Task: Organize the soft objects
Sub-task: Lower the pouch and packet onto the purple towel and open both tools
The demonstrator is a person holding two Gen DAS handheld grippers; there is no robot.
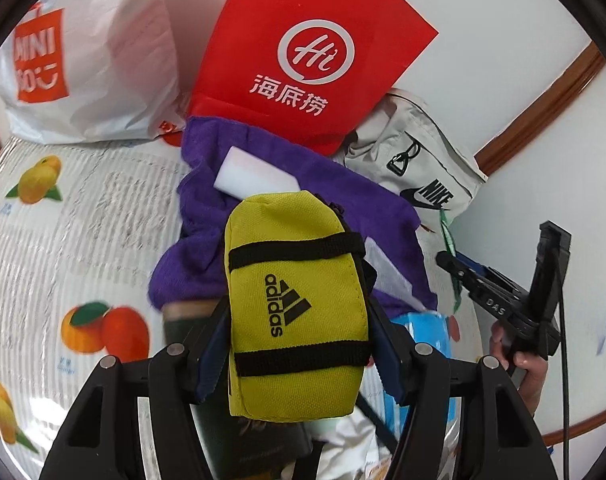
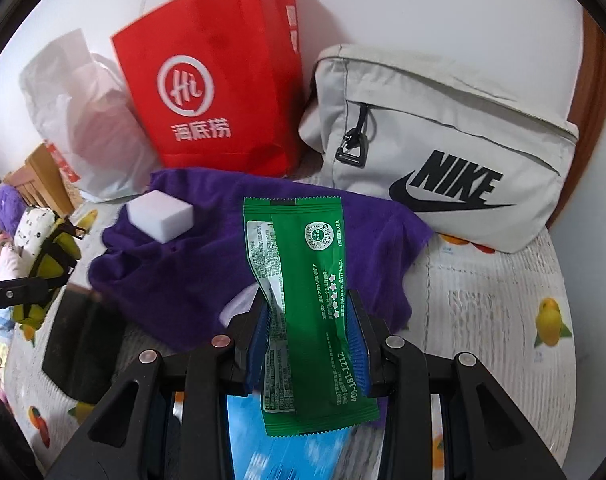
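**Both tongs gripping soft goods above the fruit-print bench**

The left gripper (image 1: 299, 344) is clenching a yellow Adidas pouch (image 1: 293, 304) between its blue pads, one pad pressing each long side, so that the pouch is standing up lengthwise between the fingers with its black straps running across it. In the right wrist view the same pouch (image 2: 49, 264) is showing at the far left, with part of the left gripper's frame beside it.

The right gripper (image 2: 309, 344) is pinching a green sachet (image 2: 307, 308) at its lower half; the sachet is rising upright out of the tongs, its printed back facing the camera and its upper edge leaning over the purple cloth. From the left wrist view the right gripper (image 1: 499, 292) is appearing near the bench's right edge, a hand (image 1: 519, 364) holding its handle.

A purple cloth (image 2: 207, 264) is lying crumpled in the middle of the bench (image 2: 495, 304), which is wearing a white cover printed with oranges and lemons. A white foam block (image 2: 161, 216) is sitting on the cloth's back-left part. Along the bench's back edge, against the wall, a white Miniso bag (image 1: 83, 64) is slumping at the left, a red paper bag (image 2: 211, 88) is standing in the middle just behind the cloth, and a grey Nike bag (image 2: 443, 144) is resting at the right, touching the cloth's far corner. A dark flat item (image 2: 83, 344) is lying at the cloth's front-left, and a blue packet (image 2: 287, 452) is blurring beneath the right gripper.
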